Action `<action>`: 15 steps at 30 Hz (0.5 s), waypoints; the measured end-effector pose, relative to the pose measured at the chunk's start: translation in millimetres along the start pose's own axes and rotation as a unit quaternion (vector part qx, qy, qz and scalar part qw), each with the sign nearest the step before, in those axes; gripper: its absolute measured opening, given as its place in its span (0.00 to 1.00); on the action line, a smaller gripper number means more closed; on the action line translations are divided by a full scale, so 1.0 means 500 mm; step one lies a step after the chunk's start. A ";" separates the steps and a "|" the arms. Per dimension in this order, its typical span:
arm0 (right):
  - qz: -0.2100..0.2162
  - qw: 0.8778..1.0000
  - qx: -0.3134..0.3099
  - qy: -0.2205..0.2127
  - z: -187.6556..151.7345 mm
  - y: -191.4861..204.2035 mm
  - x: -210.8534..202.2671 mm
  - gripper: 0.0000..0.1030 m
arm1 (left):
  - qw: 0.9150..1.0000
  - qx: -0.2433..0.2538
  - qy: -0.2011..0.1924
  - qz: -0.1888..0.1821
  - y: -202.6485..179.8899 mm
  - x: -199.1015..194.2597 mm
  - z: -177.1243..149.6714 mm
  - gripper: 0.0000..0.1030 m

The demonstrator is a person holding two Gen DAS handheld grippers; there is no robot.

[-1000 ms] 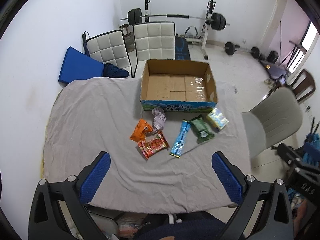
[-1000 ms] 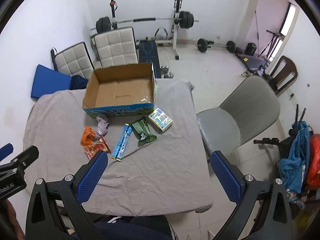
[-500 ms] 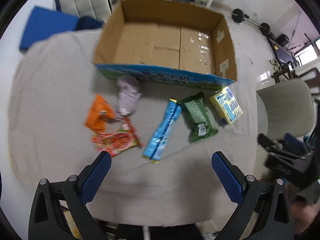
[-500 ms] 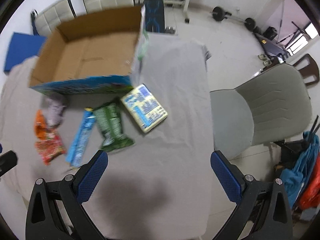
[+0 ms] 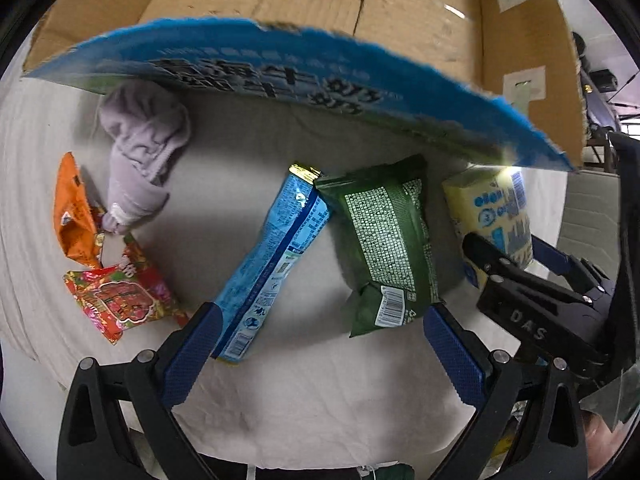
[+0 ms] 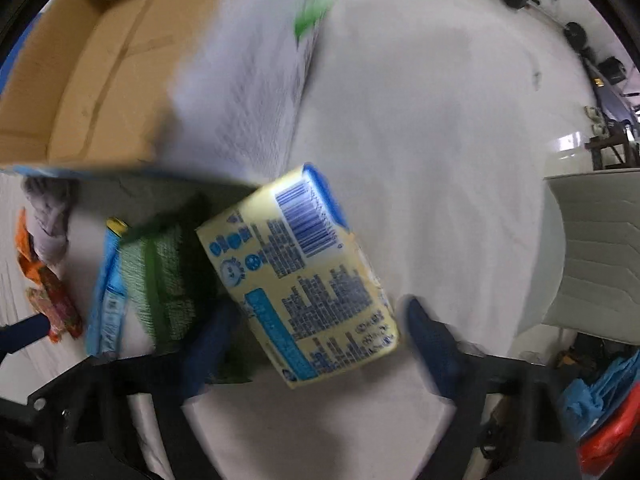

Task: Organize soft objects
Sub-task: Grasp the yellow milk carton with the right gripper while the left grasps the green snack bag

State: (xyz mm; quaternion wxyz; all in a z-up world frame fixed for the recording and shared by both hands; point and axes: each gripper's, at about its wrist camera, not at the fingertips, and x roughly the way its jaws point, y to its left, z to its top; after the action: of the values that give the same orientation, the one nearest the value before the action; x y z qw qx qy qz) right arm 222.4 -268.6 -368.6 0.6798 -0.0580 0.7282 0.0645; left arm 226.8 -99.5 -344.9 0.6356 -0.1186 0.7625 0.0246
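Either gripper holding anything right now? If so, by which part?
Nothing held. The left gripper is open above the blue packet and green packet; the right gripper is open around the yellow pack, not clamped.

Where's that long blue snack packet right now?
In the left wrist view the long blue packet lies on the grey cloth, just left of the green packet, in front of the cardboard box.

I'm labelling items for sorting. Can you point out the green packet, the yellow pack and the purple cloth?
green packet (image 5: 390, 236): left wrist view, on its printed back panel.
yellow pack (image 6: 304, 276): right wrist view, middle of its printed face.
purple cloth (image 5: 140, 140): left wrist view, on its bunched middle.
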 end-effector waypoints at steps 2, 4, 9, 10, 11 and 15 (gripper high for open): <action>0.007 1.000 0.019 0.006 -0.005 -0.016 0.002 0.74 | 1.000 0.000 0.003 -0.004 -0.009 0.009 -0.001 1.00; 0.015 0.998 0.049 0.030 -0.016 -0.042 0.005 0.72 | 1.000 0.000 0.003 -0.006 -0.018 0.015 0.001 1.00; 0.030 0.992 0.101 0.068 -0.067 -0.103 0.020 0.72 | 1.000 0.000 0.013 -0.019 -0.048 0.046 0.028 1.00; 0.035 0.991 0.107 0.071 -0.070 -0.109 0.023 0.73 | 1.000 0.005 0.019 -0.017 -0.059 0.059 0.035 1.00; 0.044 0.989 0.117 0.075 -0.072 -0.118 0.029 0.73 | 1.000 0.008 0.025 -0.014 -0.065 0.072 0.041 1.00; 0.060 0.985 0.133 0.088 -0.065 -0.135 0.042 0.73 | 0.999 0.012 0.035 0.018 -0.075 0.117 0.058 0.78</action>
State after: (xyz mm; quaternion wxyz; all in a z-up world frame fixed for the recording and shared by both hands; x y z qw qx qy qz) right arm 200.8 -340.4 -388.3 0.6099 0.0713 0.7892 0.0019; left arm 253.2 -139.4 -403.2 0.6091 -0.0979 0.7867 0.0233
